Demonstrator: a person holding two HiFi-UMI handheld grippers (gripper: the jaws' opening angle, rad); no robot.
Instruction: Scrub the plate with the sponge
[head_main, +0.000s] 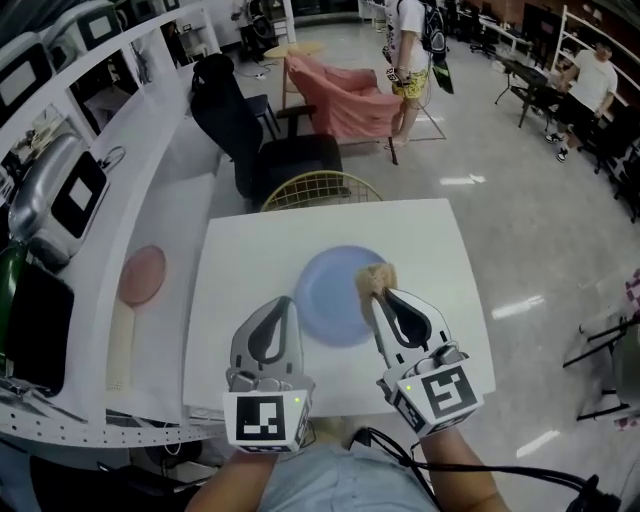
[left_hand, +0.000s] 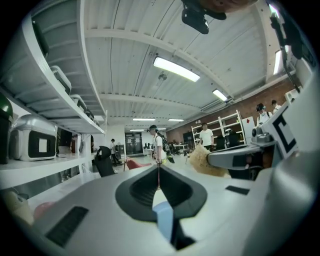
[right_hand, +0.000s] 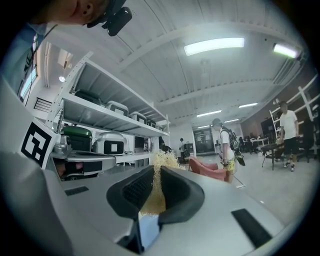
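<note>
A round blue plate (head_main: 330, 305) lies in the middle of the white table (head_main: 440, 250). A tan, fibrous sponge (head_main: 376, 277) rests over the plate's right part, and my right gripper (head_main: 378, 292) is shut on it. In the right gripper view the sponge (right_hand: 159, 192) fills the jaws and sticks out past them, with the blue plate (right_hand: 149, 231) showing below. My left gripper (head_main: 283, 302) hangs at the plate's left edge, shut, with nothing visible between its tips. In the left gripper view its jaws meet in a thin line, a strip of plate (left_hand: 163, 217) shows beneath, and the sponge (left_hand: 202, 161) is at right.
A pink round disc (head_main: 143, 273) lies on the white side counter at left, under shelves of appliances (head_main: 60, 190). A gold wire chair (head_main: 320, 188), a black chair (head_main: 255, 130) and a pink armchair (head_main: 345, 95) stand beyond the table. People stand further back.
</note>
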